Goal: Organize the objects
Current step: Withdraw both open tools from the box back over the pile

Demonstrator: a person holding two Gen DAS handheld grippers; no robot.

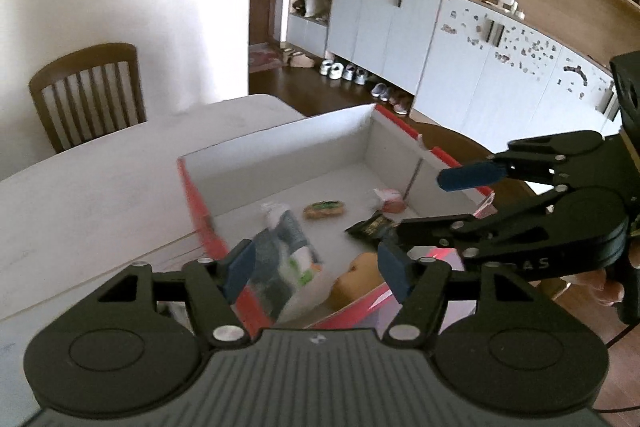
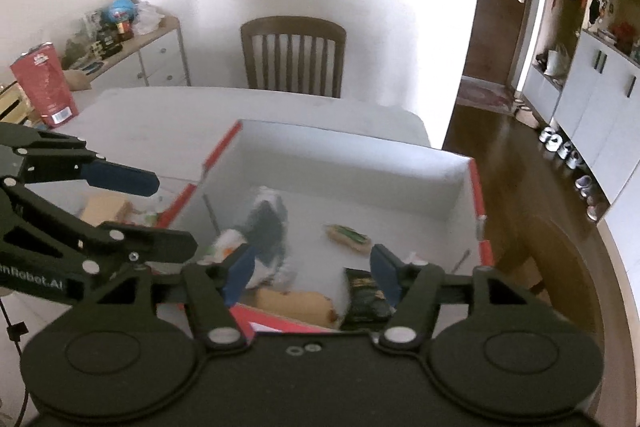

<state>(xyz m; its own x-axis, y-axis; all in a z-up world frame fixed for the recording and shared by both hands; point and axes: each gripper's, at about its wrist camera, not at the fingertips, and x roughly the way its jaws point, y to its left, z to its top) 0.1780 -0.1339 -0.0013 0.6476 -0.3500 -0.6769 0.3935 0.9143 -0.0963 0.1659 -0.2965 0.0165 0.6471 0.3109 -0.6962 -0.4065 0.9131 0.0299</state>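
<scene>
A white box with red edges (image 1: 280,135) (image 2: 360,155) stands on the table. Inside lie a blurred grey-and-white pouch (image 1: 284,251) (image 2: 264,227), a small sandwich-like snack (image 1: 324,209) (image 2: 347,237), a dark packet (image 1: 370,227) (image 2: 366,297), a yellow-brown roll (image 1: 356,281) (image 2: 296,303) and a small pink packet (image 1: 390,199). My left gripper (image 1: 318,267) is open above the box's near edge, the pouch seen between its fingers, untouched by the pads. My right gripper (image 2: 310,273) is open over the box's near edge. Each gripper shows in the other's view, open: the right (image 1: 424,207), the left (image 2: 168,211).
The box sits on a white table (image 1: 100,187) (image 2: 160,115). A wooden chair (image 1: 88,91) (image 2: 294,57) stands at its far side. A red carton (image 2: 44,87) stands at the table's left. A tan box (image 2: 106,209) lies left of the white box. Cabinets (image 1: 440,39) line the right.
</scene>
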